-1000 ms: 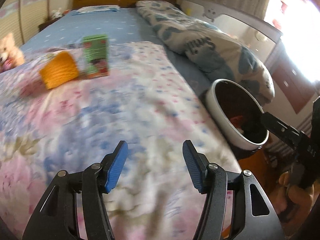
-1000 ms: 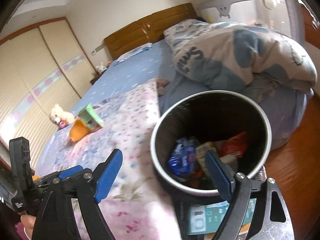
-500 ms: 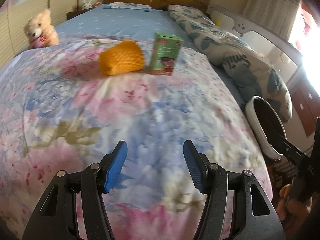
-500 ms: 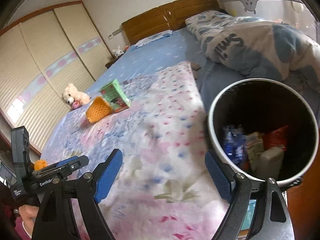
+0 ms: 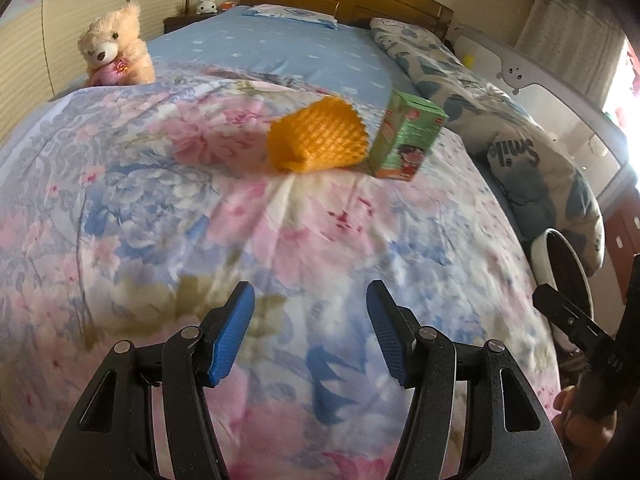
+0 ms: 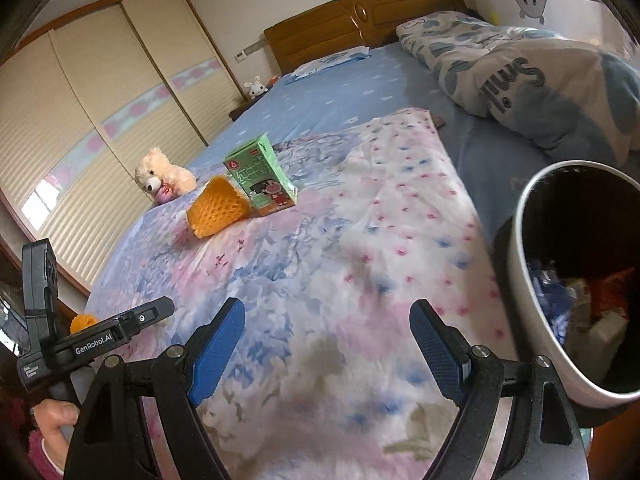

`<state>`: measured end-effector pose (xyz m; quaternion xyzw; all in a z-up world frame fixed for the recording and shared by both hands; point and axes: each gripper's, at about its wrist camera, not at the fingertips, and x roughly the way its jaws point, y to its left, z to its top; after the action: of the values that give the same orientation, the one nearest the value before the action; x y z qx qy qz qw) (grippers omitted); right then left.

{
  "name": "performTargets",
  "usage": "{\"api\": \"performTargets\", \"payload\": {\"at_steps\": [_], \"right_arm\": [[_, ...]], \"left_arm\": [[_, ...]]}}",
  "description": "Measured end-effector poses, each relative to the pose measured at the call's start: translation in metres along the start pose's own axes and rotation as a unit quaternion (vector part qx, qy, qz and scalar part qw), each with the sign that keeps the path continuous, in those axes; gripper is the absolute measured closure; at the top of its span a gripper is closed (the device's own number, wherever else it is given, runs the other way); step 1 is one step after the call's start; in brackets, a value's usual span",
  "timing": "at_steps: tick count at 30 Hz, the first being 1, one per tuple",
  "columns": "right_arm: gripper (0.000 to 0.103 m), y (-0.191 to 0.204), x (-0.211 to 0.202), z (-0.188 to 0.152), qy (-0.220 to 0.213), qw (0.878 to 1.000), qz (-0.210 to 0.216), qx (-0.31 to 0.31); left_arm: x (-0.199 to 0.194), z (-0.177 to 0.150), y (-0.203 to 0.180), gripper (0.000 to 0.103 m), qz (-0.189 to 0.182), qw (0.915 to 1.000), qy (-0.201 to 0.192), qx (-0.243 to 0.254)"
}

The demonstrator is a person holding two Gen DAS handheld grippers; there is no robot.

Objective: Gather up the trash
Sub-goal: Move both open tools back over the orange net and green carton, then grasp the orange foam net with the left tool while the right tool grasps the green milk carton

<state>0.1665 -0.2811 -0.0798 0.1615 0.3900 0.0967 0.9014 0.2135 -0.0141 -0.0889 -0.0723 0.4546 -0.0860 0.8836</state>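
Step in hand, as judged: approach to the remaining trash on the bed. Left gripper (image 5: pixel 307 334): jaws apart, nothing between the pads, poised over the floral quilt (image 5: pixel 160 220) short of the targets. Right gripper (image 6: pixel 328 350): jaws set wider apart, likewise empty. Orange foam fruit net (image 5: pixel 318 142): on its side on the quilt, open end toward the far side, just beside the green drink carton (image 5: pixel 408 140), apparently touching it. Carton: upright, on the side nearer the rolled duvet (image 5: pixel 532 168). Trash bin (image 6: pixel 568 280): off the bed's edge beside the right gripper, already containing wrappers. Recommended: take the net with the left gripper, being nearer to it; close across the flattened width, not along the length, since the mesh will likely collapse and slip. Avoid nudging the carton over during closure. Reserve the carton for the right gripper, gripping across the narrow faces. Keep clear of the teddy bear (image 5: pixel 114 46), which is well apart and probably not trash.
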Motion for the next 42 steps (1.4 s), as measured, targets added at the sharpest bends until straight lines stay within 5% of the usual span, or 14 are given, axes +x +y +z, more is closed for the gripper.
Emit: {"api": "performTargets", "payload": {"at_steps": [10,25,28,30,42], "right_arm": [[0.017,0.016,0.037,0.021,0.007,1.000,0.015,-0.011],[0.017,0.031,0.084,0.050,0.024,0.999,0.021,-0.024],[0.017,0.030,0.087,0.054,0.023,0.999,0.022,-0.022],[0.017,0.030,0.090,0.056,0.023,0.999,0.021,-0.022],[0.017,0.059,0.124,0.069,0.028,0.998,0.026,-0.055]], "left_arm": [[0.021,0.034,0.019,0.044,0.009,1.0000,0.002,0.000],[0.059,0.082,0.026,0.045,-0.037,0.9992,-0.003,-0.013],[0.066,0.084,0.023,0.087,-0.049,0.9988,0.002,-0.001],[0.072,0.084,0.023,0.099,-0.060,0.9981,0.012,-0.003],[0.048,0.059,0.047,0.099,-0.050,0.9984,0.002,-0.027]]}}
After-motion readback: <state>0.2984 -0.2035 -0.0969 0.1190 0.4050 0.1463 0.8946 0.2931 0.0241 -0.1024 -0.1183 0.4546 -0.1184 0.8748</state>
